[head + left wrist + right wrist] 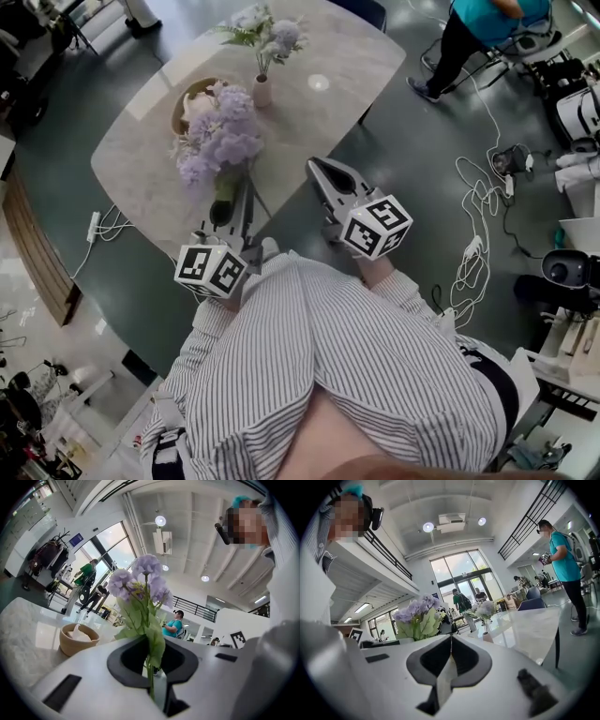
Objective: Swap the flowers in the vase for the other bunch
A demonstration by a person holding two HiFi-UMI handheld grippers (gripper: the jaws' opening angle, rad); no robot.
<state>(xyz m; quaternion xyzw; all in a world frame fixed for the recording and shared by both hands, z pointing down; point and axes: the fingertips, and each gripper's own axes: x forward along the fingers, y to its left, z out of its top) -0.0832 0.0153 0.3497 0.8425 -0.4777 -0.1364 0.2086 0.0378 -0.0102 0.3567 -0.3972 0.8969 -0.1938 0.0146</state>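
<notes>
My left claw (153,682) is clamped on the purple bunch (221,137) near the vase (262,92); right claw (451,643) fully closed, holding nothing.

table (349,58): pale marble, upper ctr.
bowl (176,112): tan, on table, upper left.
cables (476,246): white, floor, right.
person (473,28): teal top, upper right.

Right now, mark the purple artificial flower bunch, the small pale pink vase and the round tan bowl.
purple flower bunch (223,136), head view, blossom cluster.
pale pink vase (262,92), head view, its body.
tan bowl (70,646), left gripper view, outer wall.
</notes>
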